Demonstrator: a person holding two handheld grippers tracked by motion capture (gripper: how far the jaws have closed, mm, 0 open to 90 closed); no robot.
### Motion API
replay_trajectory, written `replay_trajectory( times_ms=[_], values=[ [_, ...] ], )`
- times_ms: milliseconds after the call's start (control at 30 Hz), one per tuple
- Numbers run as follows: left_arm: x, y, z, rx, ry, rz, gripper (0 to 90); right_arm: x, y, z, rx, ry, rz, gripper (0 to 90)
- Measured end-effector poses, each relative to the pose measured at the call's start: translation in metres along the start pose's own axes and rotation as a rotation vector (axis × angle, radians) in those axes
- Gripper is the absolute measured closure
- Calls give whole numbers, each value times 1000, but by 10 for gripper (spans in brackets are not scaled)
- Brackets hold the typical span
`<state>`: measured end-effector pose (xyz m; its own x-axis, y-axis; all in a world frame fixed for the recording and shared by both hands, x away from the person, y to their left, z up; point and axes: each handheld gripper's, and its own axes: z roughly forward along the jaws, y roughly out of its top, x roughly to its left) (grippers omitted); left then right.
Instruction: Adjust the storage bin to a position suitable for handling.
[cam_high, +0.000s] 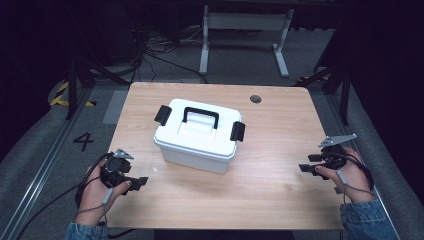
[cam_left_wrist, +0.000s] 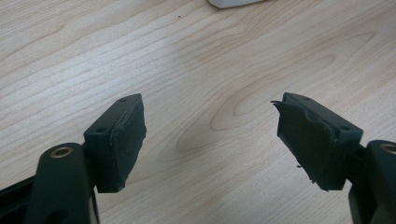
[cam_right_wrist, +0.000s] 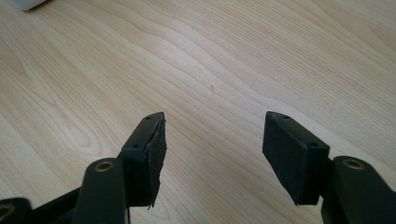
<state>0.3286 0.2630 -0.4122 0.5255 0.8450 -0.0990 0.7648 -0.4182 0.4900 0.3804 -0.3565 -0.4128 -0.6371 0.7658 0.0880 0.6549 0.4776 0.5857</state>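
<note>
At the near edge of the wooden table (cam_high: 280, 190), a person holds a two-jaw gripper in each hand. The left gripper (cam_high: 138, 182) rests at about 7 o'clock, the right gripper (cam_high: 306, 163) at about 4 o'clock. Both have their jaws spread wide, with nothing between them but bare wood grain.

A white lidded storage box (cam_high: 197, 135) sits near the table's centre, well apart from both grippers. Its black carry handle (cam_high: 200, 114) lies on top, and a black latch (cam_high: 162, 115) closes each end.

To open it well, each gripper probably should approach one latch squarely and lift both evenly.

Farther off, at 1 o'clock, is a small round hole (cam_high: 255, 99). Beyond are grey floor, cables and a white table frame (cam_high: 245, 30) in a dark room.
</note>
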Motion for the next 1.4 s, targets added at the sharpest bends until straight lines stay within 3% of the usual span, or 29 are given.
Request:
replay_trajectory(
  times_ms=[400,500,800,1133,1400],
  values=[
    [0,0,1,12,-7,1,257,3,1,1,-30,29,11,337],
    [-1,1,0,17,-11,1,258,6,2,0,-46,32,-13,415],
    [-1,1,1,26,-15,4,261,9,11,-7,-81,54,-40,415],
    [0,-4,-1,11,-4,-1,260,18,35,-15,-128,129,-135,476],
    [0,-12,-4,1,4,-13,261,28,65,-19,-121,167,-191,497]
  ],
)
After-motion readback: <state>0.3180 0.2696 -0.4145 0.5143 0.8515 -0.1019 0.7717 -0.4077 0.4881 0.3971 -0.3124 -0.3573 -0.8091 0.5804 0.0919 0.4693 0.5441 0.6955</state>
